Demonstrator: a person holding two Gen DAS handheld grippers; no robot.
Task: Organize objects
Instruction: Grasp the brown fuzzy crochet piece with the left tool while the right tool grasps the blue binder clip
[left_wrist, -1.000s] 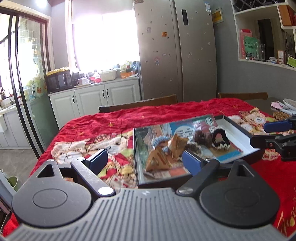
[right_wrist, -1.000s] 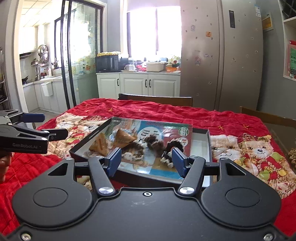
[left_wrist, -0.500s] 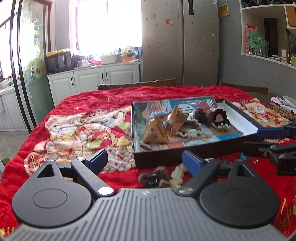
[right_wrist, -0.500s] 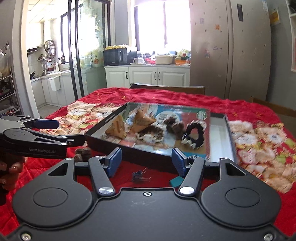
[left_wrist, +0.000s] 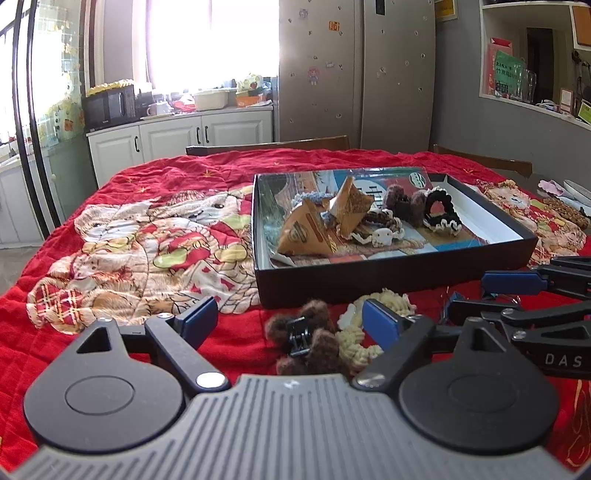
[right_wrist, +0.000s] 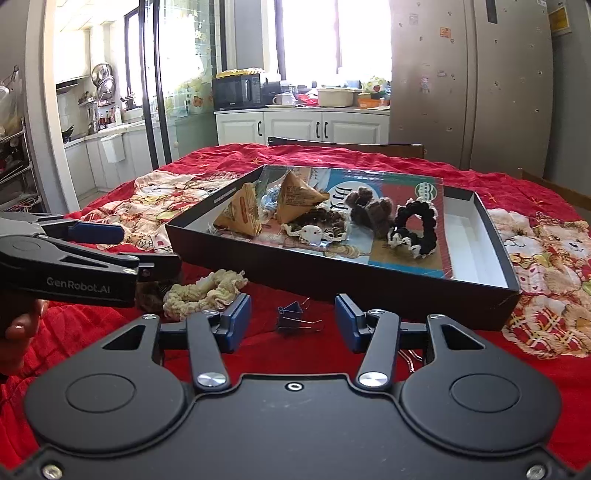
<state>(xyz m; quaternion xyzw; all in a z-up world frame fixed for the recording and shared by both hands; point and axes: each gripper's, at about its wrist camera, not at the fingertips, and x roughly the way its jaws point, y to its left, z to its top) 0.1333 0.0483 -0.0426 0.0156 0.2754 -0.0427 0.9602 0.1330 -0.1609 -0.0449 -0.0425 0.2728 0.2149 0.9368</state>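
Now lower than a second ago: left tool (left_wrist: 290, 319) wide, closing over brown clip (left_wrist: 306, 341); right tool (right_wrist: 293, 320) narrowing, probably toward binder clip (right_wrist: 295, 318), both empty.

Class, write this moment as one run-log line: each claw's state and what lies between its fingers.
left claw: open, just closing, over brown furry hair clip | right claw: open, just closing, around binder clip | black box: part-filled
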